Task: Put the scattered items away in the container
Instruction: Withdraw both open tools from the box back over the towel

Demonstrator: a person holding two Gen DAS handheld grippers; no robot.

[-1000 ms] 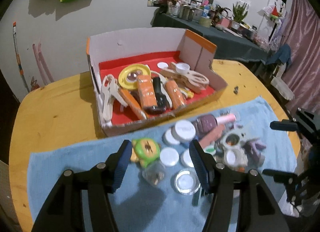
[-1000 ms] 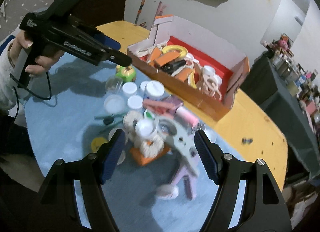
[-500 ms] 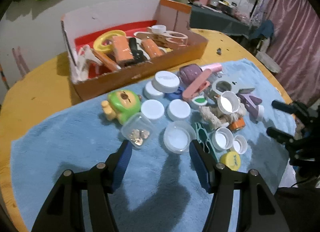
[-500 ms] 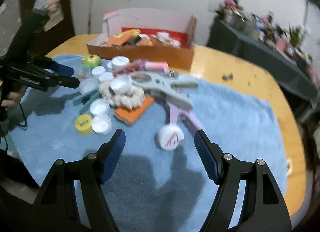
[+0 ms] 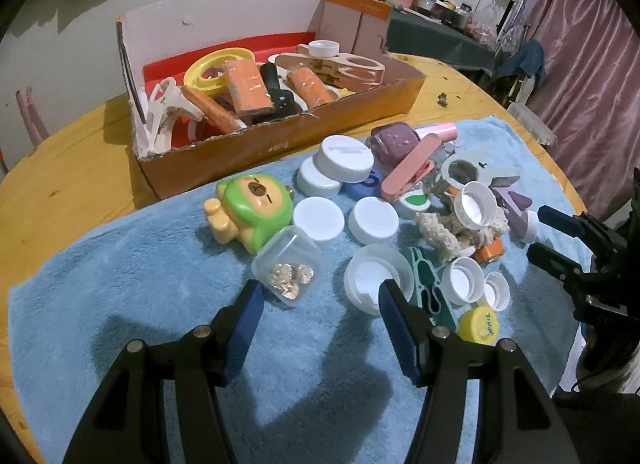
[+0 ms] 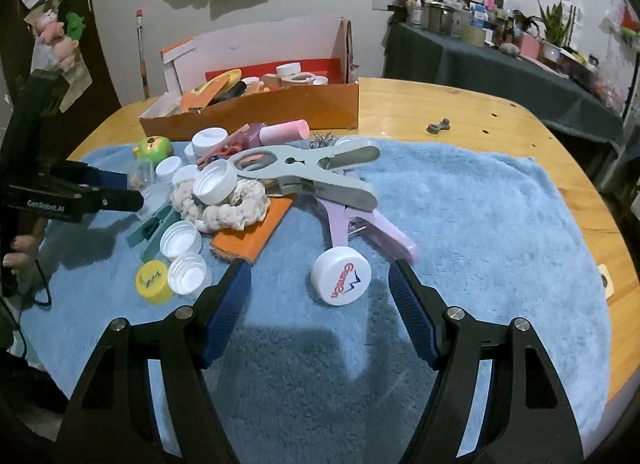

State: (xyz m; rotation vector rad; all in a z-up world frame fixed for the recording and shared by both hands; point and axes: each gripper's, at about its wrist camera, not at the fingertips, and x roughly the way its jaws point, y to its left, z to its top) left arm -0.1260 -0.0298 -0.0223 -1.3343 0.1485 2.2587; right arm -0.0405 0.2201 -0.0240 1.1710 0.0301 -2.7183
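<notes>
Scattered caps, clips and toys lie on a blue towel [image 5: 120, 284] in front of an orange cardboard box [image 5: 280, 144] holding several items. My left gripper [image 5: 320, 296] stands open low over the towel. A clear plastic box of gold bits [image 5: 286, 270] lies just off its left finger and an upturned white lid [image 5: 378, 276] off its right. My right gripper [image 6: 318, 270] is open around a white cap with red lettering [image 6: 341, 280], pads apart from it. Behind the cap lie a purple clip [image 6: 360, 224] and a large grey clip [image 6: 304, 168].
The round wooden table [image 6: 480, 120] carries a small metal bit [image 6: 438, 127] beyond the towel. A green lion toy [image 5: 256, 212], a yellow cap [image 6: 154, 280] and an orange block [image 6: 252, 232] sit in the pile. A cluttered dark side table [image 6: 500, 64] stands behind.
Both grippers have sunk toward the towel. The right one has rolled level and now has the white lettered cap between its fingers. The left one's view has dropped from the box to the pile.
</notes>
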